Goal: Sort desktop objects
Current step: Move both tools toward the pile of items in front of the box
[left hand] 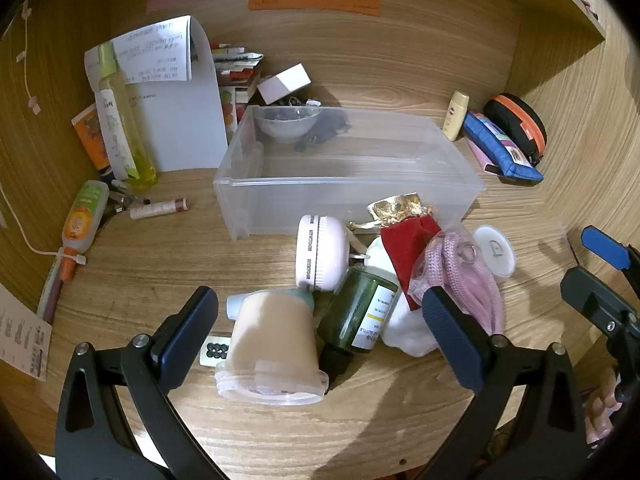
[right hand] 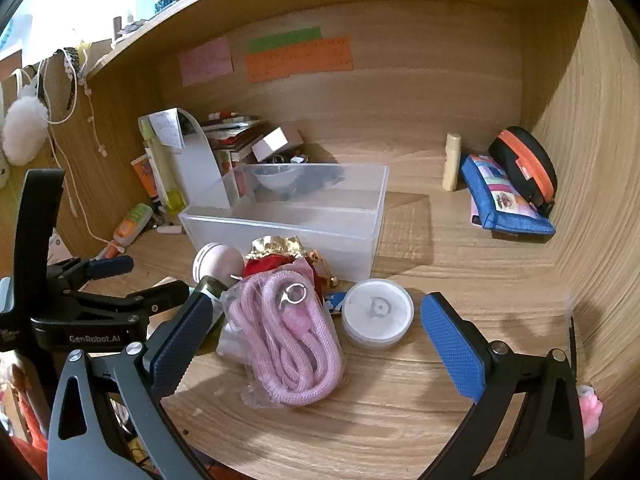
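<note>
A wooden desk alcove point(left hand: 400, 80) is crowding a jumbled pile at 6 o'clock of the clear bin point(left hand: 344, 168); the left gripper point(left hand: 320, 332) and right gripper point(right hand: 316, 336) are both hanging wide open, holding nothing. Closing on the beige cup point(left hand: 272, 348) or bagged pink cord point(right hand: 288, 344) is risking dragging overlapped neighbours, and the white thing beneath the green bottle point(left hand: 360, 316) is staying half hidden

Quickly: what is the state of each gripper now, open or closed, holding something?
Left gripper: open, holding nothing.
Right gripper: open, holding nothing.
</note>
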Demonstrator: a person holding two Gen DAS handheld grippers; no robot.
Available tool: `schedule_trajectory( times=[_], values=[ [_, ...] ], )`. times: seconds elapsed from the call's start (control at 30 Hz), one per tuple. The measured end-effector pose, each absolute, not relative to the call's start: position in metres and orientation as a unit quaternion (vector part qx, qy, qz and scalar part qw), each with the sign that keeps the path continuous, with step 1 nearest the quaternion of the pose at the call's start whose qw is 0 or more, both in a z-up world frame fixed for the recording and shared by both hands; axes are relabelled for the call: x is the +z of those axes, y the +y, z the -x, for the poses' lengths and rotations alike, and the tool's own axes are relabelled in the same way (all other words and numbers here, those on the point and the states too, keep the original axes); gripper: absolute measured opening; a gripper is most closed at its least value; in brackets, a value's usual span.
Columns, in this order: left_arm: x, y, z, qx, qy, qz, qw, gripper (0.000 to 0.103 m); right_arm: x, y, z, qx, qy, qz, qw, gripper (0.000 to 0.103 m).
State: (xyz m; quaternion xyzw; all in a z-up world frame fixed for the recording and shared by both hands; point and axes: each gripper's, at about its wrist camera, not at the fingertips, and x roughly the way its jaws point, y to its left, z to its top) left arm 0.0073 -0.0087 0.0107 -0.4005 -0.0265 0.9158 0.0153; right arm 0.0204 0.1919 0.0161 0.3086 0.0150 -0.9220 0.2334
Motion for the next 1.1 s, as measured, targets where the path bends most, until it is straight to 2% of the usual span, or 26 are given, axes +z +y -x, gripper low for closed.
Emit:
schedule_trajectory(
  times=[0.3,0.47,0.67,1.1],
  values=[
    [0.016,-0.011,-0.014,0.921,-0.012,0.389,0.006,0.103,0.014,0.196,-0.019,-0.927,0.013,-0.301,0.223,0.103],
    [0.019,-0.017,-0.021,0.925,-0.002,0.378,0.033,0.103,0.014,0.204,-0.019,-0.933,0.009,-0.284,0.220,0.103],
    [0.012,-0.034,-0.035,0.935,0.007,0.354,0.001,0.103,0.010,0.209,-0.016,-0.935,0.044,-0.287,0.202,0.103],
    [-0.025,-0.059,-0.041,0.908,-0.046,0.417,0.020,0.103,-0.026,0.227,0.020,-0.915,0.050,-0.361,0.174,0.103]
  ],
)
